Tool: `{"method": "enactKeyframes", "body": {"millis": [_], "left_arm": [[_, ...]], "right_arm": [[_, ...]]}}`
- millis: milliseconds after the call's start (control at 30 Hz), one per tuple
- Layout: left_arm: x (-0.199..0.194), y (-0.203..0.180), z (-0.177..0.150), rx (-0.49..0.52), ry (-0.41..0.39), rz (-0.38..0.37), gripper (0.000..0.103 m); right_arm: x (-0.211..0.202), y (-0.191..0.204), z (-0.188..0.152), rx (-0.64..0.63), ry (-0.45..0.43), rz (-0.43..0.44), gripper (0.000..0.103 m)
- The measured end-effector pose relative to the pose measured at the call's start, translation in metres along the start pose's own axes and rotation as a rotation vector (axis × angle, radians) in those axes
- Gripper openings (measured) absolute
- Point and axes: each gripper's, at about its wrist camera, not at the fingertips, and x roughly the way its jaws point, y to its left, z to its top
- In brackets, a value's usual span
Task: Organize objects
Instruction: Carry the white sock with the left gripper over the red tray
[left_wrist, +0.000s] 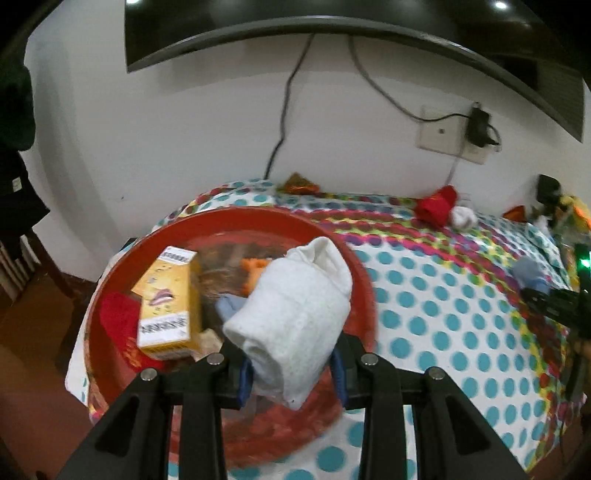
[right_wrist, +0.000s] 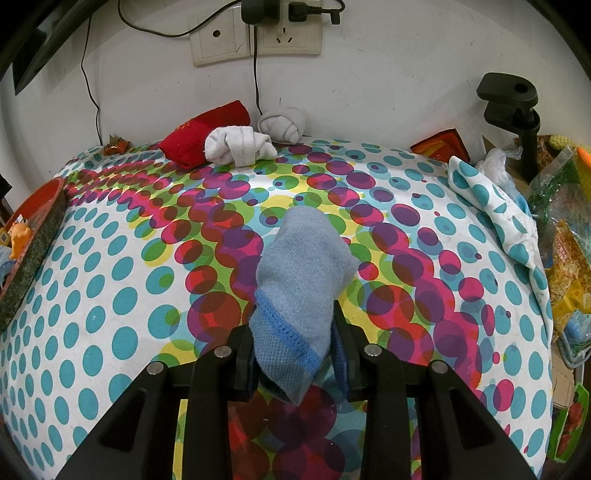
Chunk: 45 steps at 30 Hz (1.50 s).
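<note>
My left gripper (left_wrist: 291, 363) is shut on a rolled white sock (left_wrist: 295, 314) and holds it above the red round tray (left_wrist: 236, 221). In the tray lie a yellow carton (left_wrist: 171, 302), a red cloth (left_wrist: 118, 321), a blue cloth (left_wrist: 229, 306) and an orange thing (left_wrist: 253, 273). My right gripper (right_wrist: 295, 350) is shut on a folded light-blue sock (right_wrist: 299, 291) over the dotted tablecloth (right_wrist: 110, 295). At the back by the wall lie a red sock (right_wrist: 199, 140), a knotted white sock (right_wrist: 240, 146) and a grey sock ball (right_wrist: 282, 123).
A TV (left_wrist: 332, 22) hangs on the wall above, with cables running down to wall sockets (right_wrist: 255, 35). A black clamp stand (right_wrist: 517, 114), plastic bags and toys (right_wrist: 569, 229) crowd the table's right side. The tray edge (right_wrist: 37, 221) shows at the left in the right wrist view.
</note>
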Motion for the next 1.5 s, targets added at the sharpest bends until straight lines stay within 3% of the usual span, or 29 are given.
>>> {"method": "enactKeyframes", "body": {"millis": [167,533,667,1000,1233,1433,1500], "left_arm": [[0.015,0.029,0.013,-0.034,0.008,0.072,0.034],[0.057,0.069,0.035,-0.11,0.066,0.103,0.034],[0.07,0.068,0.041,-0.07,0.079,0.137,0.034],[0.097,0.064,0.054,-0.063,0.105,0.134,0.034],[0.101,0.057,0.048,-0.032,0.091,0.168,0.039],[0.105,0.065,0.04,-0.077,0.125,0.152,0.04],[0.102,0.067,0.036,-0.093,0.119,0.144,0.046]], "right_arm": [[0.0,0.001,0.0,0.0,0.0,-0.002,0.031],[0.001,0.001,0.0,0.001,0.0,-0.005,0.031],[0.001,0.002,0.0,0.001,0.0,-0.006,0.031],[0.001,0.003,0.0,0.001,0.0,-0.009,0.031],[0.001,0.004,0.0,0.002,0.0,-0.011,0.031],[0.002,0.005,0.0,0.001,0.0,-0.013,0.031],[0.002,0.005,0.0,0.001,0.0,-0.013,0.031]]}}
